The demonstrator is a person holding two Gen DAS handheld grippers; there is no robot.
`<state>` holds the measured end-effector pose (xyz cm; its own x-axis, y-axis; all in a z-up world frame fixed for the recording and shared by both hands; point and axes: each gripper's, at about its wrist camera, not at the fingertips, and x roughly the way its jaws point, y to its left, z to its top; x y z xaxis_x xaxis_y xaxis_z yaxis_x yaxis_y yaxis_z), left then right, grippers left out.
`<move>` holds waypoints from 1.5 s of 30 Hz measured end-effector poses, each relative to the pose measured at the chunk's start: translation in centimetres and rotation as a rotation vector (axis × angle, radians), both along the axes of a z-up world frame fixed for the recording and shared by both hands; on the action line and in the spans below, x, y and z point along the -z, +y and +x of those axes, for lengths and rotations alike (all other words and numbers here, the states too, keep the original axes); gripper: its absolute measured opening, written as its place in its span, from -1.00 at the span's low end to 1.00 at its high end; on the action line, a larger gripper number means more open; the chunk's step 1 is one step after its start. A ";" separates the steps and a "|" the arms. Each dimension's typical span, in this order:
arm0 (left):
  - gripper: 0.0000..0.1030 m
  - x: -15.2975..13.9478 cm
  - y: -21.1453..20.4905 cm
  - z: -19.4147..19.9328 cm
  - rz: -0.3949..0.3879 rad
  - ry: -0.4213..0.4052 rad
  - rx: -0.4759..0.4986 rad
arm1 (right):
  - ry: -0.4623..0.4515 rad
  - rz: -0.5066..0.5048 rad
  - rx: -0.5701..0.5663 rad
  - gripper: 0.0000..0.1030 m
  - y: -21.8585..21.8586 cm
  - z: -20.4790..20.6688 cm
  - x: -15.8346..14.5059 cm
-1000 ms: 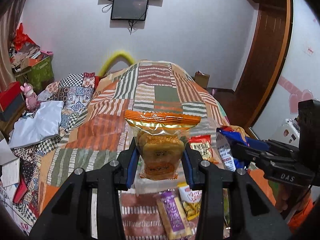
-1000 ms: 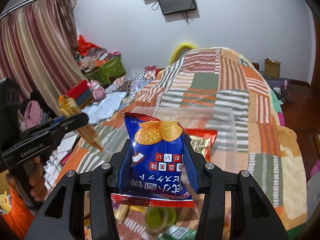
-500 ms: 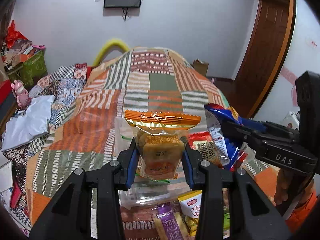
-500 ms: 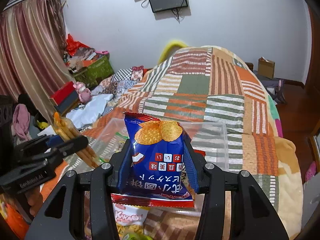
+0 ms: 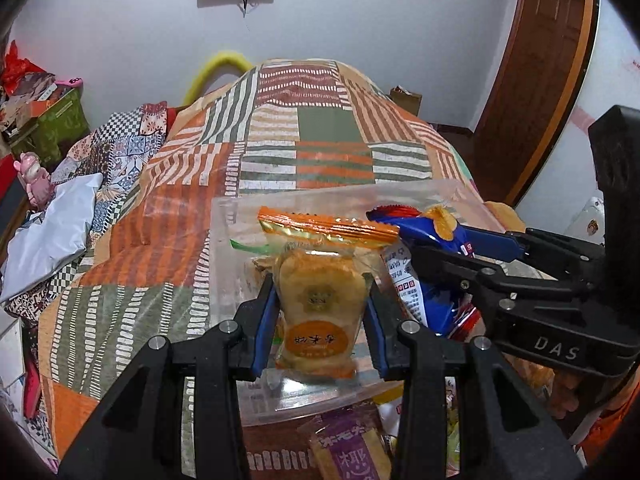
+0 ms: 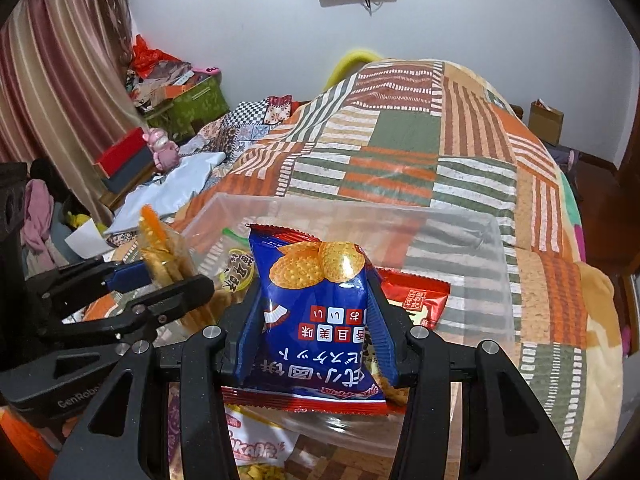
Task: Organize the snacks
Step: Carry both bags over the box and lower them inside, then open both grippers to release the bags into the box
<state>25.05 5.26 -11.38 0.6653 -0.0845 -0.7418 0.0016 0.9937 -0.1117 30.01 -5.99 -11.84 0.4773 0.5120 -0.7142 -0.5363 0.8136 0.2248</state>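
Note:
My left gripper [image 5: 320,300] is shut on a clear cracker pack with an orange-gold top seal [image 5: 320,300], held over the clear plastic bin [image 5: 224,264] on the bed. My right gripper [image 6: 316,304] is shut on a blue chip bag with a red rim [image 6: 320,320], also over the clear plastic bin [image 6: 480,280]. Each gripper shows in the other's view: the right gripper [image 5: 472,256] with the blue chip bag [image 5: 424,280], the left gripper [image 6: 160,284] with the cracker pack [image 6: 164,256]. Inside the bin lie a red packet [image 6: 416,296] and a green-edged packet [image 6: 236,276].
Loose snack packs lie on the bed in front of the bin: a purple pack [image 5: 352,452] and a white and red bag [image 6: 252,444]. A patchwork quilt [image 6: 400,148] covers the bed. Boxes and clutter [image 6: 180,100] stand along the left wall. A wooden door [image 5: 532,80] is at right.
Both grippers have come down and forward with their packs, from above the loose snacks to over the clear bin. They have also drawn closer together.

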 end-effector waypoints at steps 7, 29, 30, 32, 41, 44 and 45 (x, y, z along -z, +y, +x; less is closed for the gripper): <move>-0.22 0.7 -0.5 0.1 0.021 0.022 0.003 | 0.009 -0.021 0.015 -0.09 0.1 0.3 0.4; 0.22 -2.2 -0.5 -3.4 0.005 -0.032 -0.013 | -0.082 -0.036 0.032 0.21 -2.2 -3.2 -2.5; 0.25 -2.4 -0.6 -3.8 0.005 -0.034 -0.013 | -0.085 -0.034 0.034 0.21 -2.4 -3.5 -2.7; 0.29 -2.7 -0.6 -4.5 0.009 -0.041 -0.012 | -0.090 -0.028 0.037 0.21 -2.8 -4.2 -3.0; 0.37 -2.5 -1.2 -7.7 0.014 -0.020 -0.013 | -0.081 -0.022 0.030 0.24 -4.3 -7.4 -2.9; 0.38 -1.7 -1.4 -8.5 0.011 0.005 -0.009 | -0.069 -0.036 0.017 0.24 -4.3 -8.4 -2.3; 0.38 -1.4 -1.5 -8.7 0.011 0.014 -0.007 | -0.062 -0.043 0.008 0.24 -4.2 -8.7 -2.0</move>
<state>16.35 3.79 -10.00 0.6552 -0.0715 -0.7520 -0.0073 0.9949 -0.1009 21.27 -10.23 -9.86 0.5255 0.4776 -0.7040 -0.5415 0.8261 0.1561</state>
